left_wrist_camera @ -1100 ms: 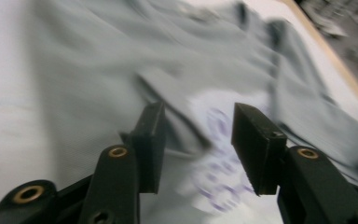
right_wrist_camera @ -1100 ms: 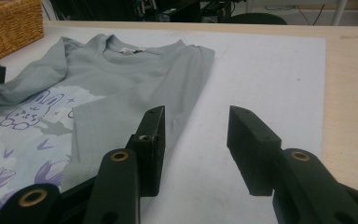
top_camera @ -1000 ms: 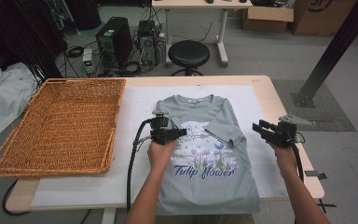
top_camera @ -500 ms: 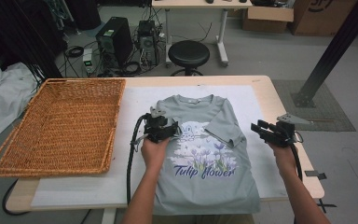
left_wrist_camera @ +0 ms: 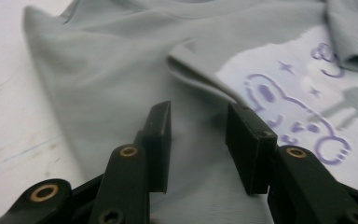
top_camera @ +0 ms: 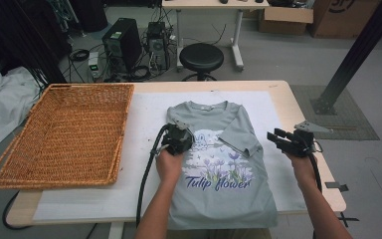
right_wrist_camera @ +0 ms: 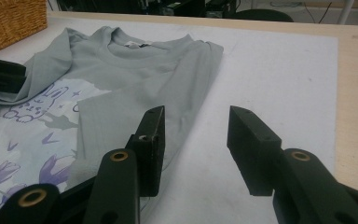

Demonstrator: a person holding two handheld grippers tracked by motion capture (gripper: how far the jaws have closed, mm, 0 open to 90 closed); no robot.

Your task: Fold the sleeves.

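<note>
With both sleeves folded in on the grey-green printed T-shirt (top_camera: 219, 169) lying on the white mat (top_camera: 144, 114), the left gripper (left_wrist_camera: 198, 140) hovers with jaws parted over its left side, the right gripper (right_wrist_camera: 196, 140) likewise parted beside the right edge; next likely pinching the shoulders

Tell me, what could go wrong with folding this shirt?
The left gripper sits open over the T-shirt, near a folded-in sleeve edge. If it pinches too little cloth, the fold might slip open. The right gripper is open beside the shirt's folded right side; catching the white mat along with the cloth could drag the shirt crooked. The shirt's bottom hem lies at the table's near edge, so a tug might slide it off.
</note>
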